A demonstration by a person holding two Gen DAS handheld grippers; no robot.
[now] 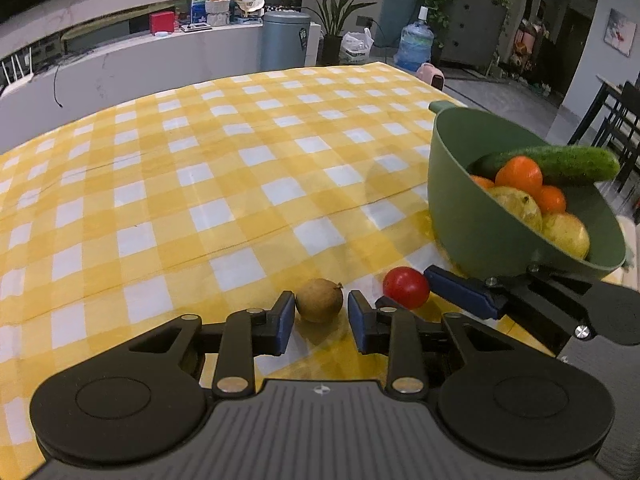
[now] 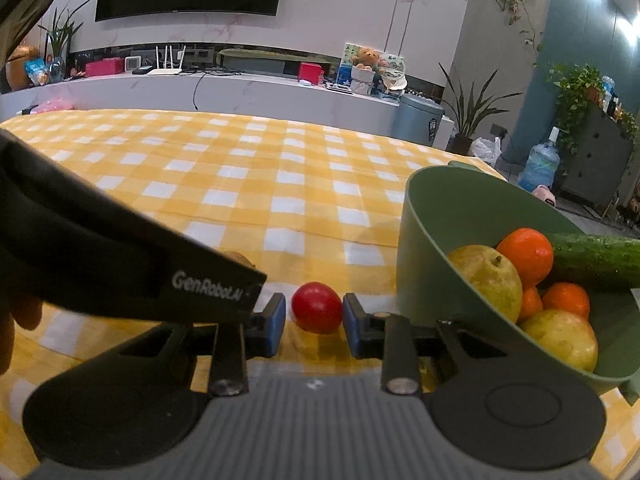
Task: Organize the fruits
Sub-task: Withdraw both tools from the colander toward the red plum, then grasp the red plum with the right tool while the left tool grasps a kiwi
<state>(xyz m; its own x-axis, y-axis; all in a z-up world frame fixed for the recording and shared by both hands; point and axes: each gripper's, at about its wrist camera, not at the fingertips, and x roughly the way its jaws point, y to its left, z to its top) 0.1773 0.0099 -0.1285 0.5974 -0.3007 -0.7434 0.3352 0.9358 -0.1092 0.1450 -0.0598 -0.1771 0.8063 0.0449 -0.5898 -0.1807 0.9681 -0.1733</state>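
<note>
A small round brown fruit (image 1: 319,300) lies on the yellow checked cloth between the pads of my left gripper (image 1: 320,299). Its left pad touches the fruit and a thin gap shows at the right pad, so it is open. A red cherry tomato (image 2: 317,307) rests on the cloth with my right gripper (image 2: 315,300) shut on it. In the left wrist view the tomato (image 1: 406,287) sits just right of the brown fruit, with a blue right-gripper finger (image 1: 460,290) beside it. The left gripper's black body hides most of the brown fruit (image 2: 240,258).
A tilted green bowl (image 1: 436,152) (image 2: 404,240) stands at the right, close to the tomato. It holds a cucumber (image 1: 568,164), oranges (image 1: 518,174) and yellow-green fruits (image 2: 488,276). The checked tablecloth (image 1: 200,160) stretches away to the left and far side.
</note>
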